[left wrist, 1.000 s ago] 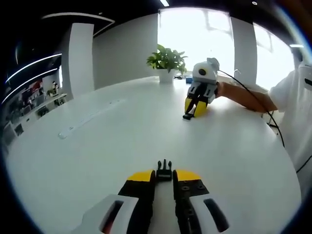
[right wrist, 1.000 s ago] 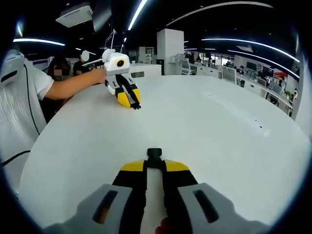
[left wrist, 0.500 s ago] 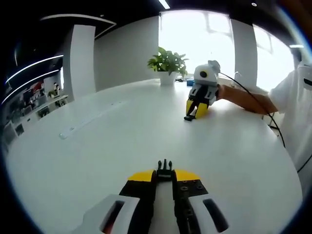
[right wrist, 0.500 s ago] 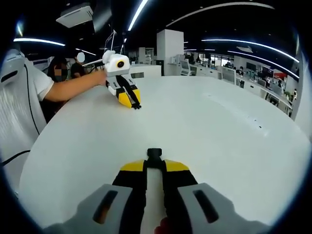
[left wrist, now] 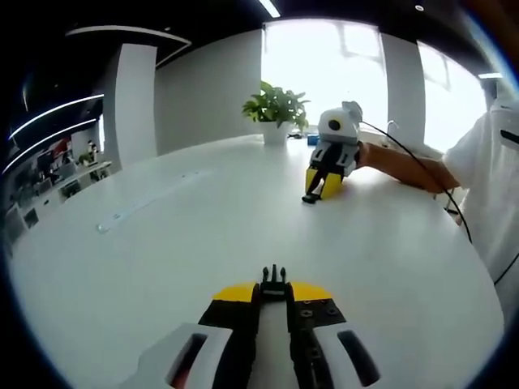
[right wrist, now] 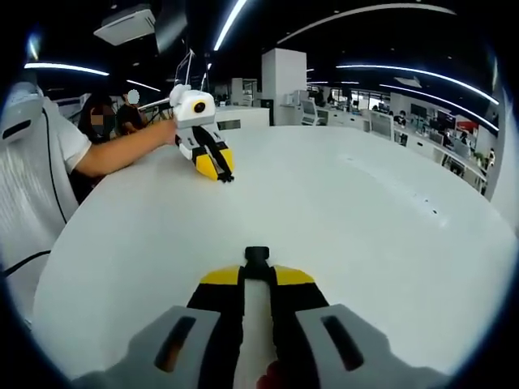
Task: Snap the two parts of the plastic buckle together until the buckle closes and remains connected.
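Note:
My left gripper (left wrist: pixel 273 292) is shut on the black pronged half of the buckle (left wrist: pixel 273 280), whose prongs stick out past the yellow tips, low over the white table (left wrist: pixel 203 243). My right gripper (right wrist: pixel 257 277) is shut on the black socket half (right wrist: pixel 257 259). Each gripper also appears far across the table in the other's view: the right gripper (left wrist: pixel 322 185) with its black piece (left wrist: pixel 309 198) at the tip, and the left gripper (right wrist: pixel 217 166) with its piece (right wrist: pixel 228 177). The two halves are well apart and face each other.
A potted plant (left wrist: pixel 276 105) stands at the table's far edge. A long pale strip (left wrist: pixel 146 201) lies on the table to the left. The person's forearm (left wrist: pixel 405 166) and a black cable (left wrist: pixel 454 212) reach over the right side. Office desks (right wrist: pixel 389 121) lie beyond the table.
Almost nothing differs: both grippers keep their hold on the buckle halves, and the views have shifted only slightly.

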